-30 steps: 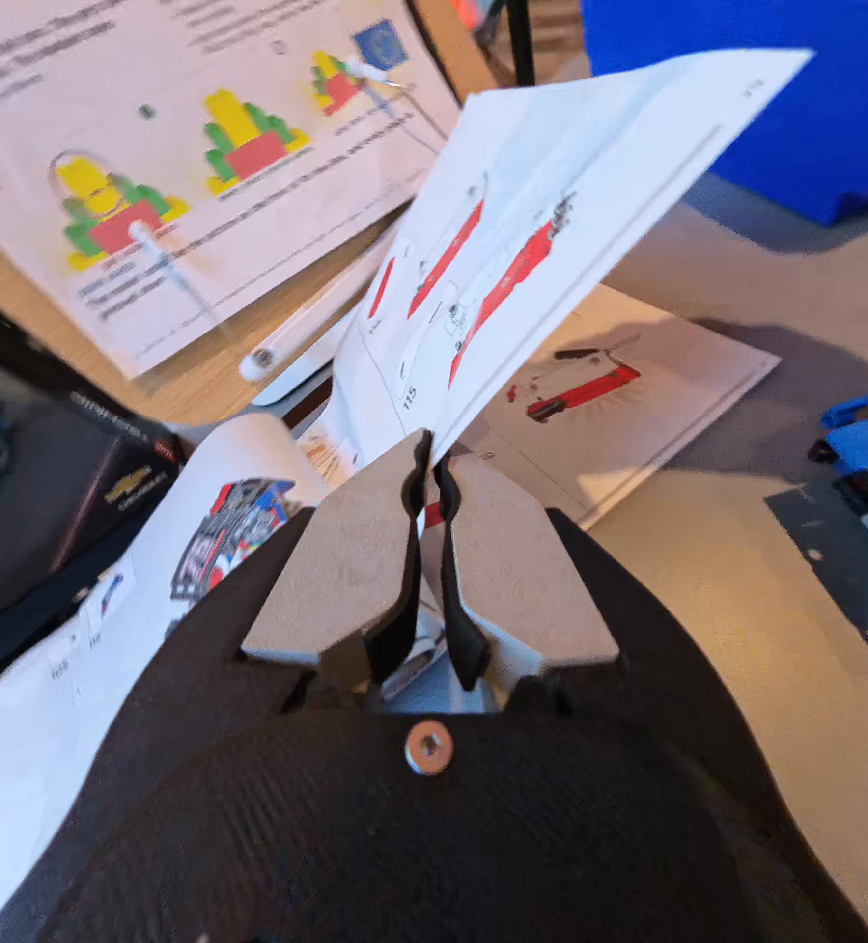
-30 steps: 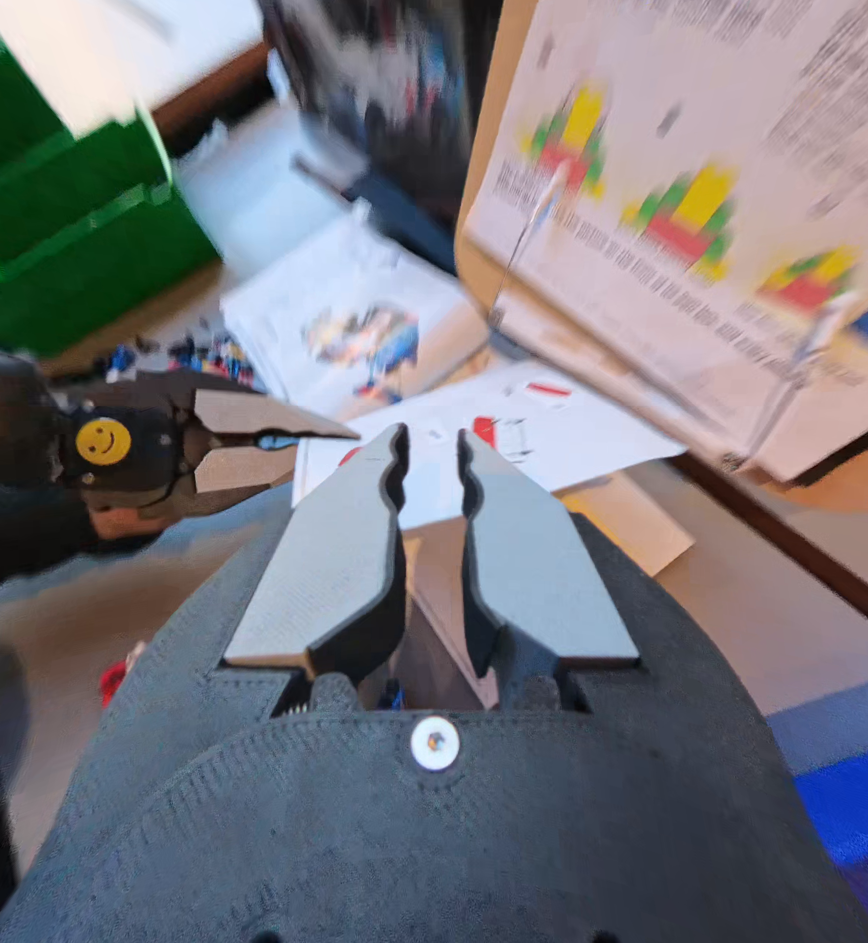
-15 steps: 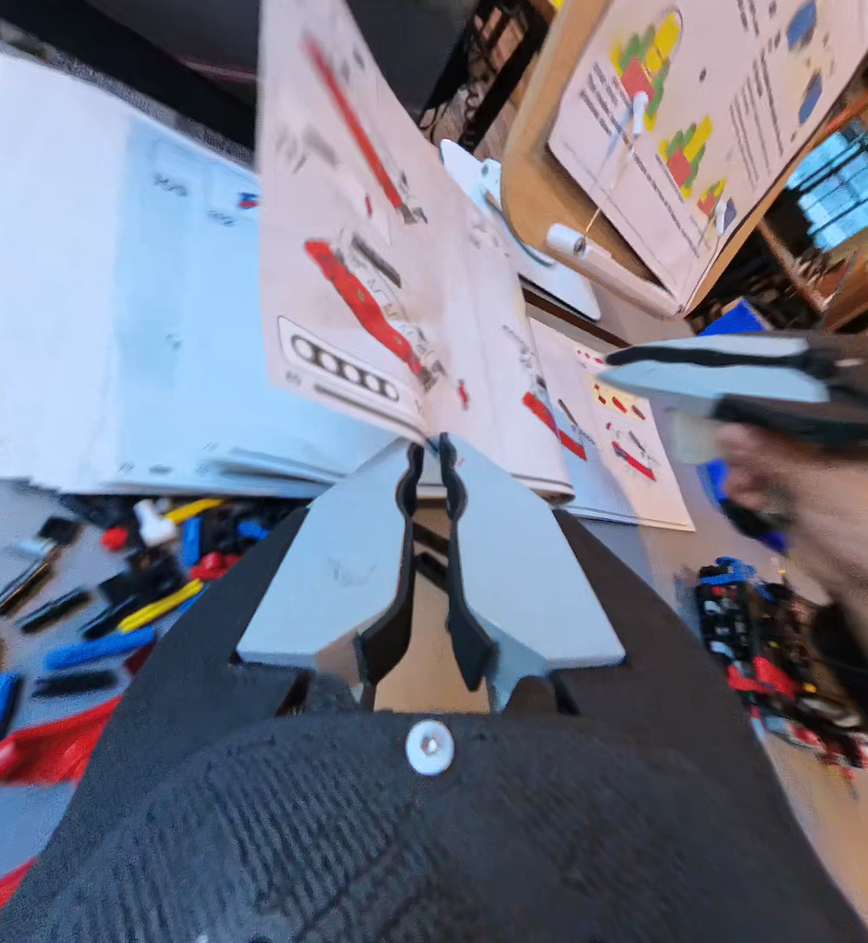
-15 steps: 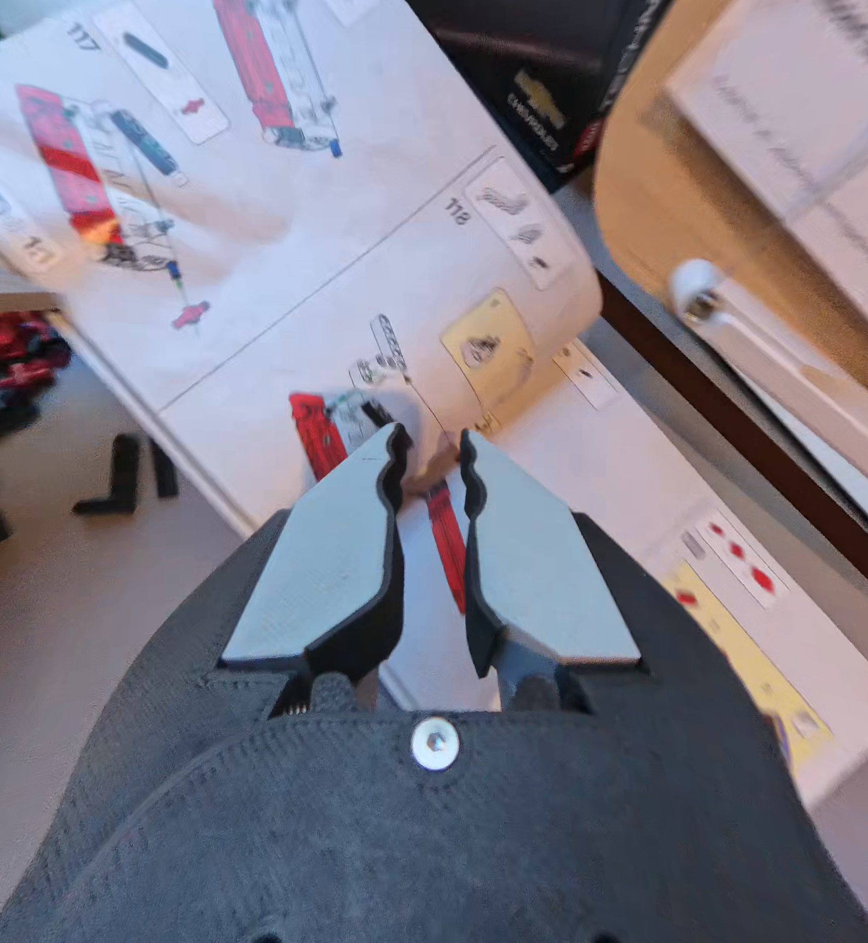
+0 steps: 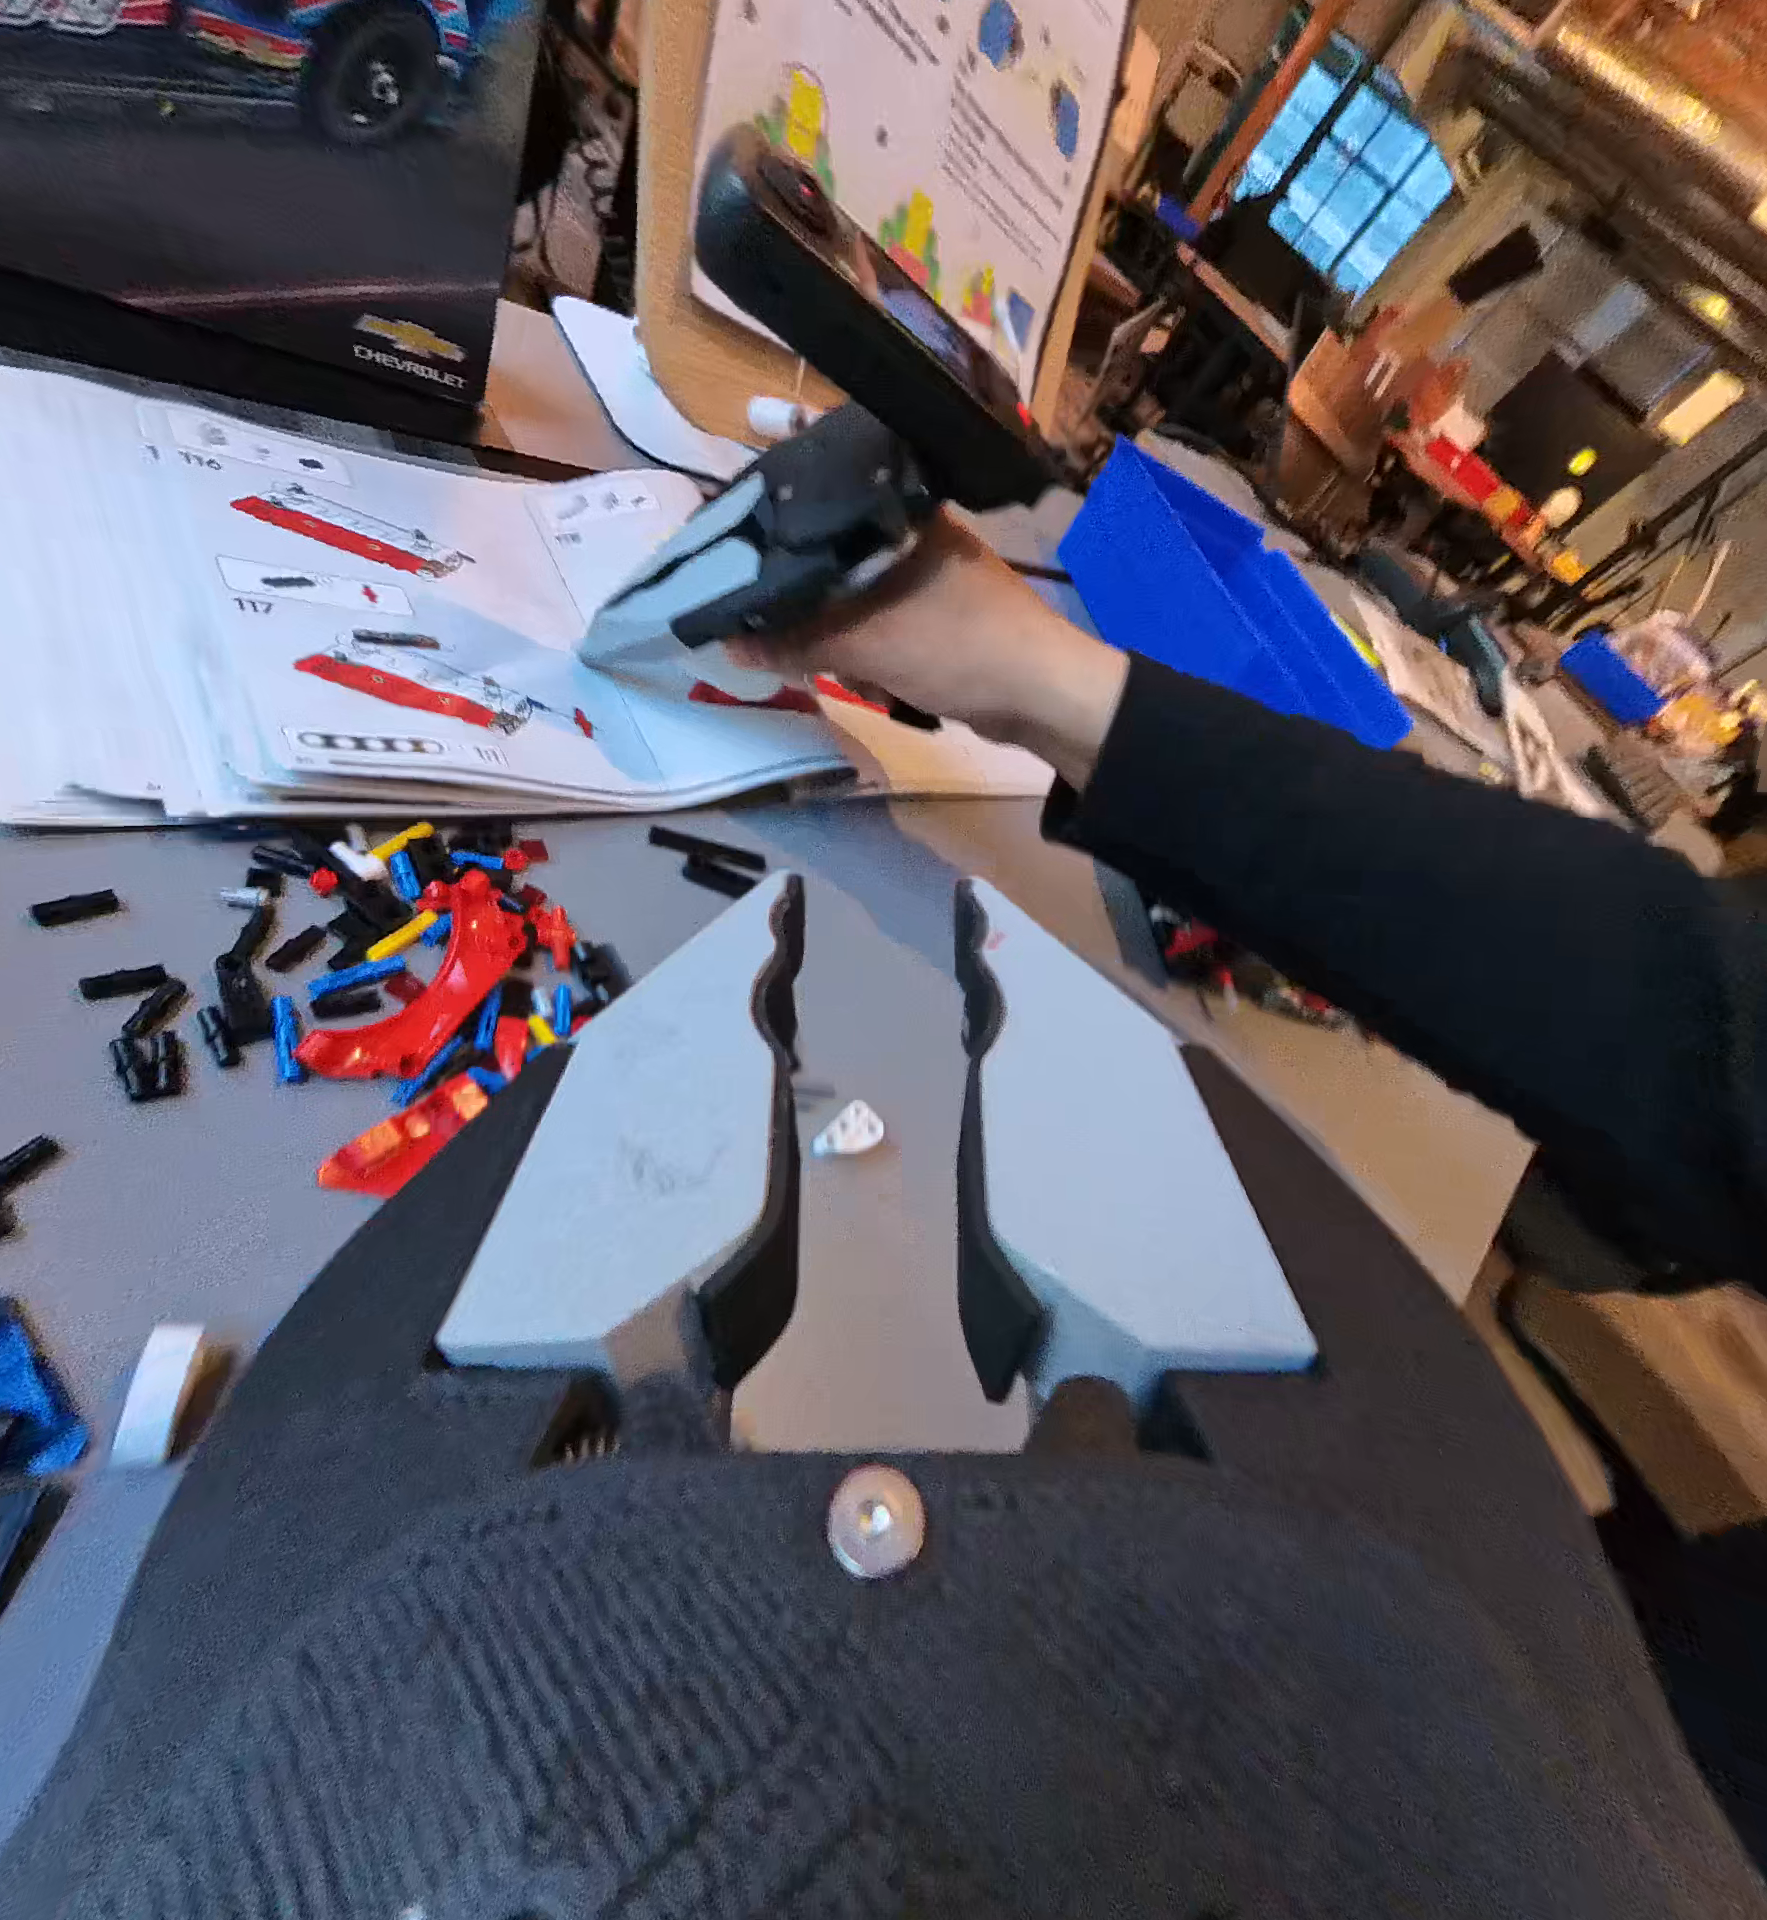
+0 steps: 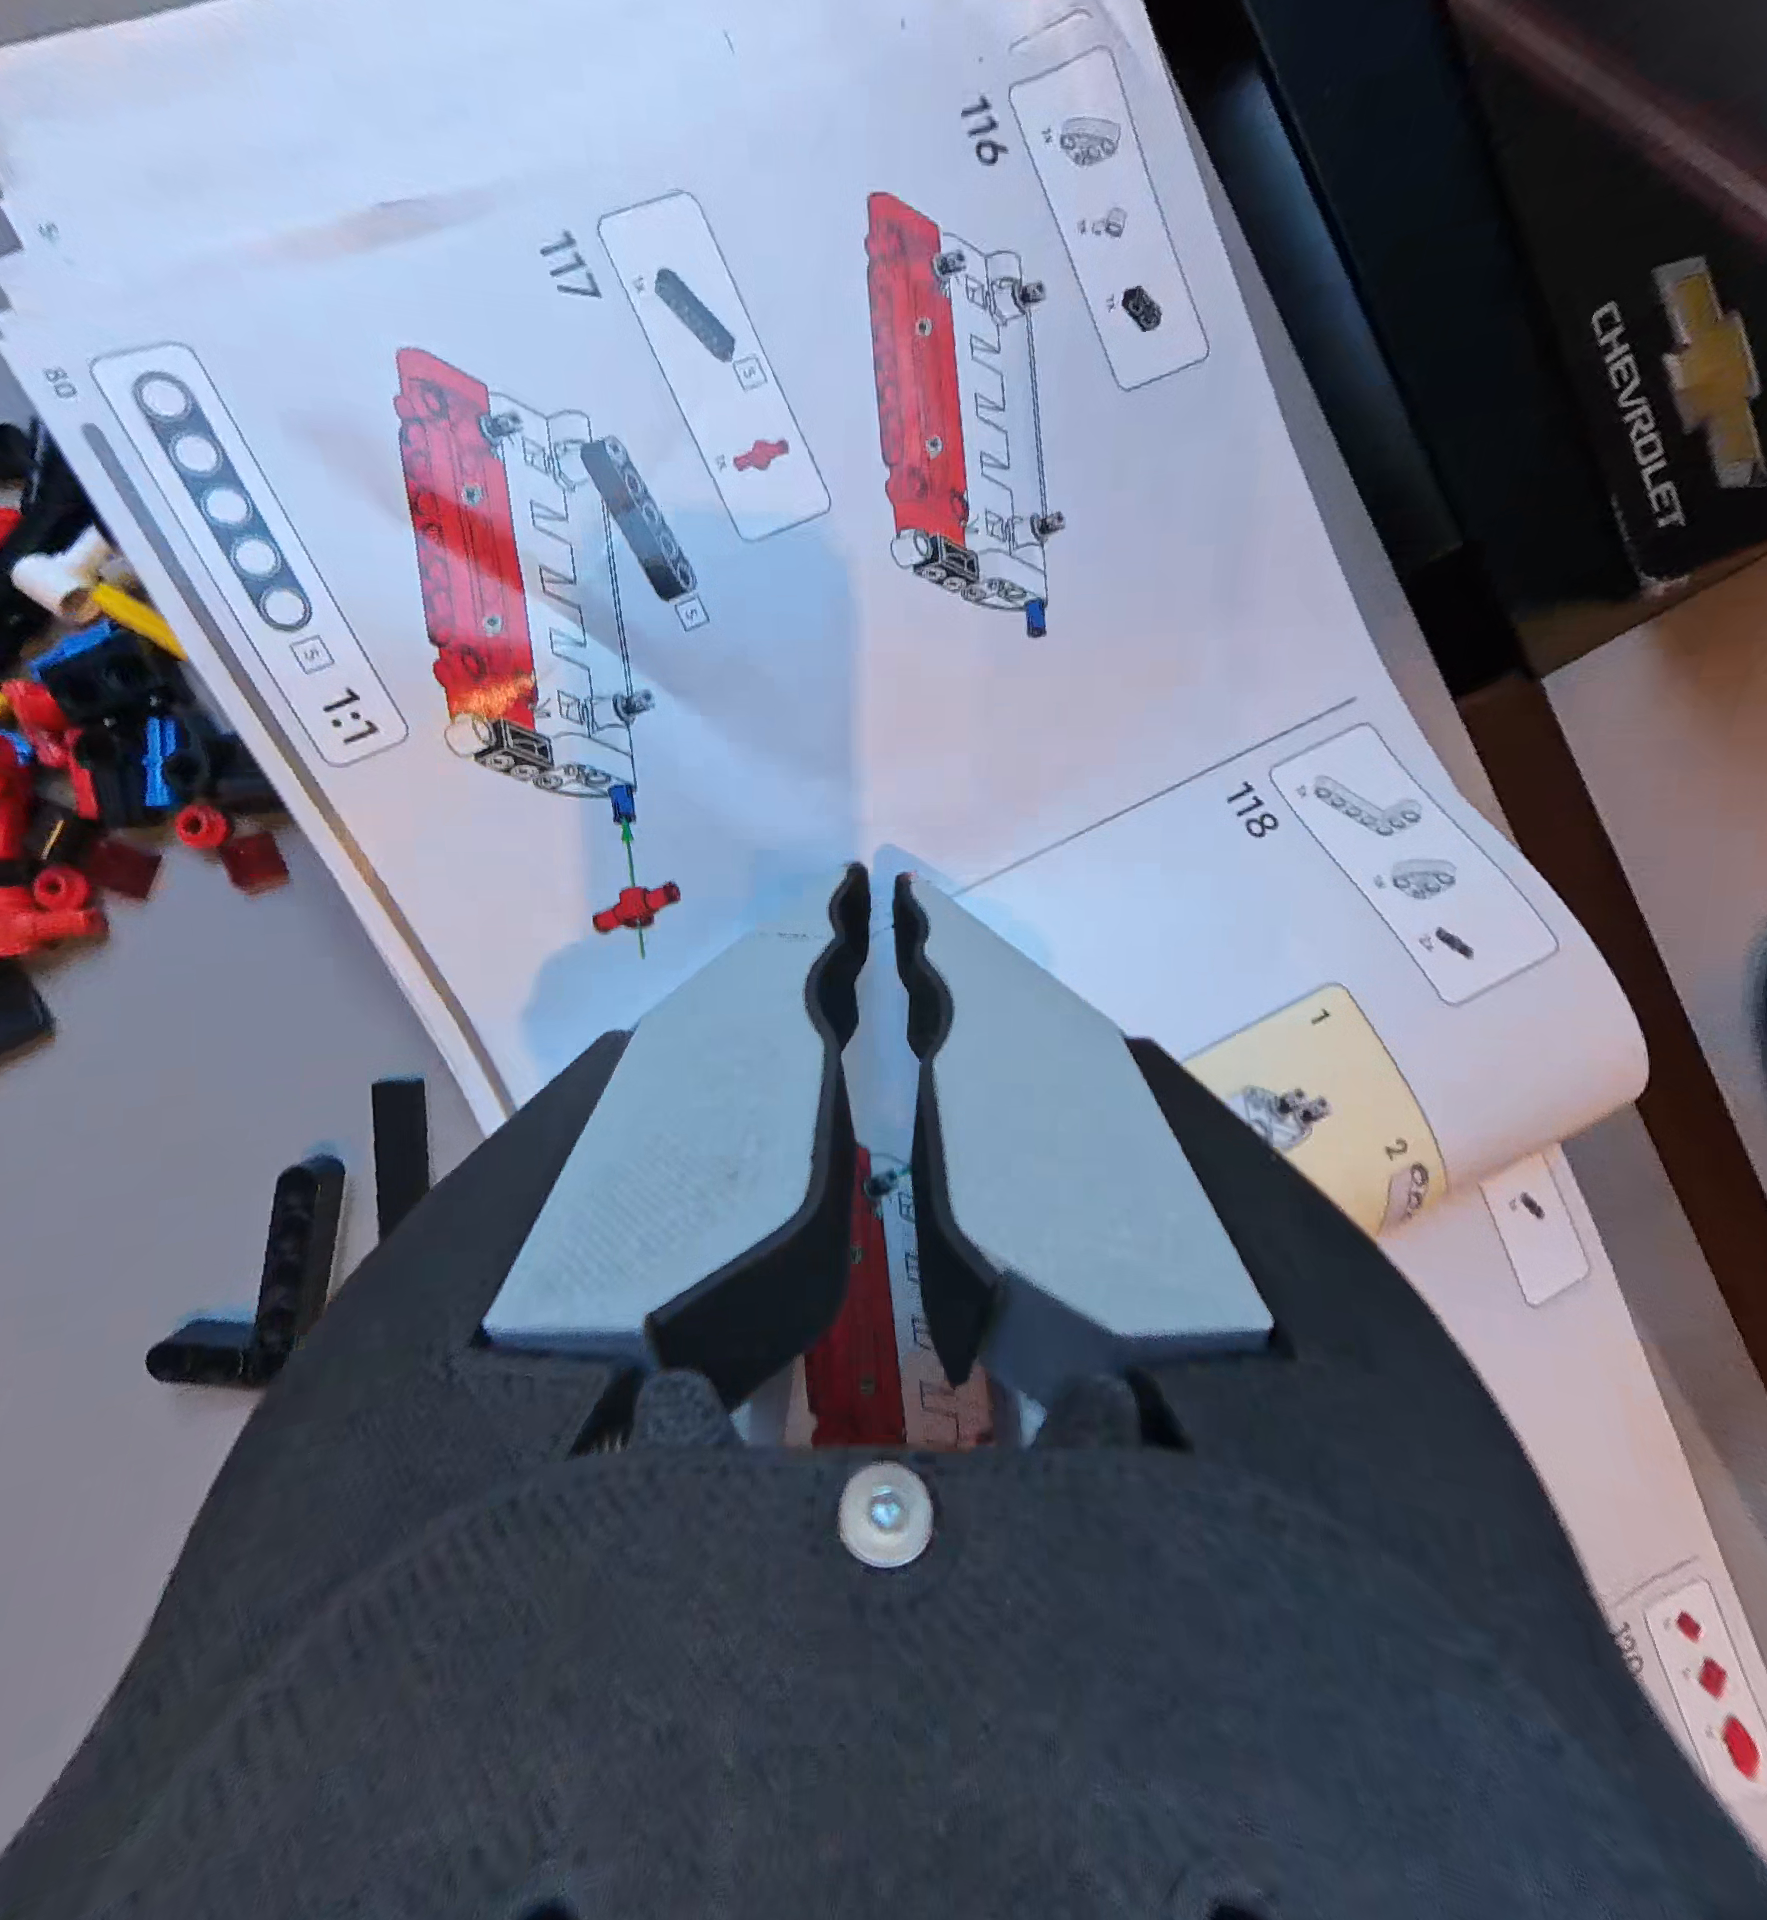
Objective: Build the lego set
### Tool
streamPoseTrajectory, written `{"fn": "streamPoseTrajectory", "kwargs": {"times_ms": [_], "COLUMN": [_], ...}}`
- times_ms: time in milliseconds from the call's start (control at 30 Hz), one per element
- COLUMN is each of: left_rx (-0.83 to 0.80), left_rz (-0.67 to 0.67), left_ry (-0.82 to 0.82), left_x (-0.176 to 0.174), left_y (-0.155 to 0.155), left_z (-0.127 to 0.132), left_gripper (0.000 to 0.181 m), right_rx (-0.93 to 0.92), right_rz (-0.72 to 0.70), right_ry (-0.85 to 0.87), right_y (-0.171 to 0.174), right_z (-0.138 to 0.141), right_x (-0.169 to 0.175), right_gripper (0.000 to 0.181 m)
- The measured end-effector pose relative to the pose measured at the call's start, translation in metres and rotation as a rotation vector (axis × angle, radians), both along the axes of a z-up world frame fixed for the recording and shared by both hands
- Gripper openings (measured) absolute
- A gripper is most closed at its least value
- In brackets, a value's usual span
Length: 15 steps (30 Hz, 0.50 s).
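My left tongs (image 5: 874,914) have let go of the page they pinched half a second ago and now hang wide open and empty above the grey table (image 5: 58,1122), a small white piece (image 5: 848,1130) lying between the jaws and the loose lego pieces (image 5: 391,966) off to their left. Ahead of them, my right hand (image 5: 920,634) tilts the right tongs (image 6: 874,883) down, tips nearly closed with a narrow gap, pressing on the open instruction booklet (image 6: 546,208). Only the right view shows the page's curl just right of those tips.

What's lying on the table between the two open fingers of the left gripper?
In the left wrist view, one small white piece lies on the grey table between the left gripper's open fingers; the rest is bare.
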<state>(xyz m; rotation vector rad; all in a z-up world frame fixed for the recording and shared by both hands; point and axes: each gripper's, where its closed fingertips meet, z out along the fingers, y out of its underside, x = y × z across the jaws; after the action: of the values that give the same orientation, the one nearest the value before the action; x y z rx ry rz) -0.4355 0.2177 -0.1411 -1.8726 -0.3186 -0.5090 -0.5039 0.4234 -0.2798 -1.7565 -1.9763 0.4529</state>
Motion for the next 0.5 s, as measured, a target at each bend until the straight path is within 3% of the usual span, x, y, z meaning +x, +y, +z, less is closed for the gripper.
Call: {"fn": "streamPoseTrajectory", "kwargs": {"times_ms": [200, 300, 500], "left_rx": [-0.015, -0.042, -0.100], "left_rz": [-0.080, -0.083, -0.063], "left_ry": [0.097, 0.115, 0.192], "left_x": [0.037, 0.050, 0.064], "left_y": [-0.045, -0.062, -0.080], "left_z": [-0.009, -0.023, -0.054], "left_gripper": [0.042, 0.047, 0.051], "right_rx": [-0.003, -0.049, -0.111], "right_rz": [0.005, 0.017, 0.029], "right_ry": [-0.013, 0.007, 0.058], "right_y": [0.000, -0.003, -0.010], "right_z": [0.006, 0.017, 0.071], "right_x": [-0.004, 0.000, 0.039], "right_gripper": [0.005, 0.015, 0.038]}}
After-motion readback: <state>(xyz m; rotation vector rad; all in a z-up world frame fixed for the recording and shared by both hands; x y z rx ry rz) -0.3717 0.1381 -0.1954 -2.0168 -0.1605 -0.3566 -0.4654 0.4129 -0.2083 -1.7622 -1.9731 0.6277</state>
